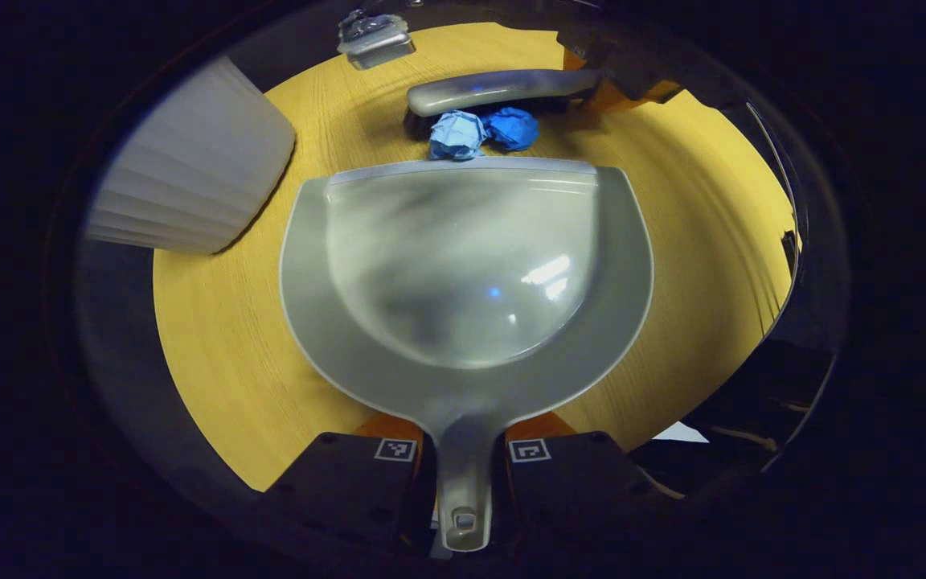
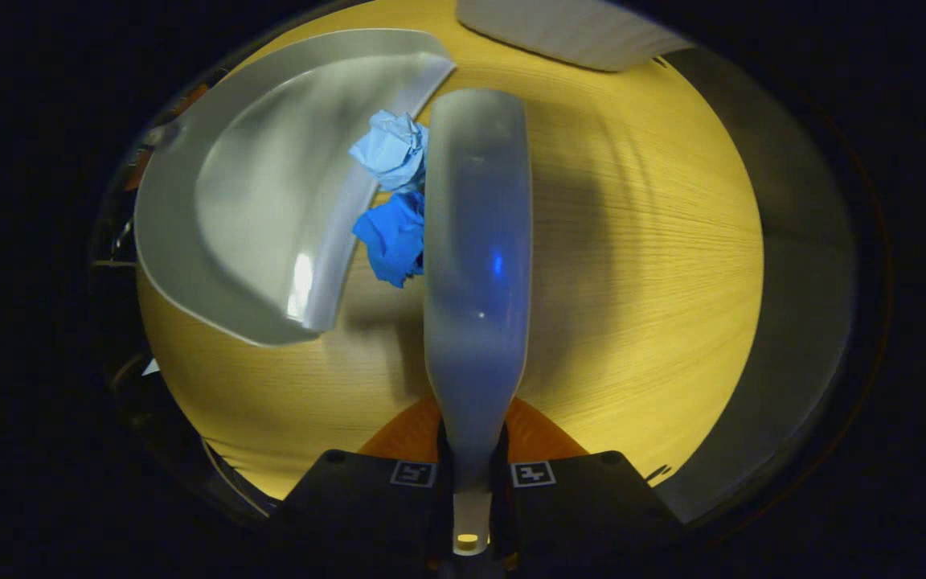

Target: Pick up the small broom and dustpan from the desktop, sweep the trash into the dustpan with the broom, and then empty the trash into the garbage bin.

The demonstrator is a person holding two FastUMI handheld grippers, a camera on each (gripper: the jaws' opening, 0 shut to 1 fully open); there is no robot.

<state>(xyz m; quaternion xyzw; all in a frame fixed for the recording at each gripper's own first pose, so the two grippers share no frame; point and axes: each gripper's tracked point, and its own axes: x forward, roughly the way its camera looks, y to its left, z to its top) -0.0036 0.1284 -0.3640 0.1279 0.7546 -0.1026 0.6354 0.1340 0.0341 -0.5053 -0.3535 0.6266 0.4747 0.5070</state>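
Note:
A grey dustpan (image 1: 463, 265) lies on the round yellow table (image 1: 222, 338), and my left gripper (image 1: 463, 454) is shut on its handle. Just past the pan's front lip sit a light blue paper ball (image 1: 456, 133) and a dark blue paper ball (image 1: 511, 127), with the grey broom (image 1: 503, 87) right behind them. In the right gripper view my right gripper (image 2: 471, 470) is shut on the broom (image 2: 477, 241) handle. The broom's left side touches the light blue ball (image 2: 392, 149) and the dark blue ball (image 2: 392, 237), which lie against the dustpan (image 2: 254, 185) lip.
A white ribbed garbage bin (image 1: 194, 165) stands to the left of the dustpan, at the table's edge; it appears as the bin (image 2: 567, 28) at the top of the right gripper view. A small clear object (image 1: 373, 36) lies at the table's far edge.

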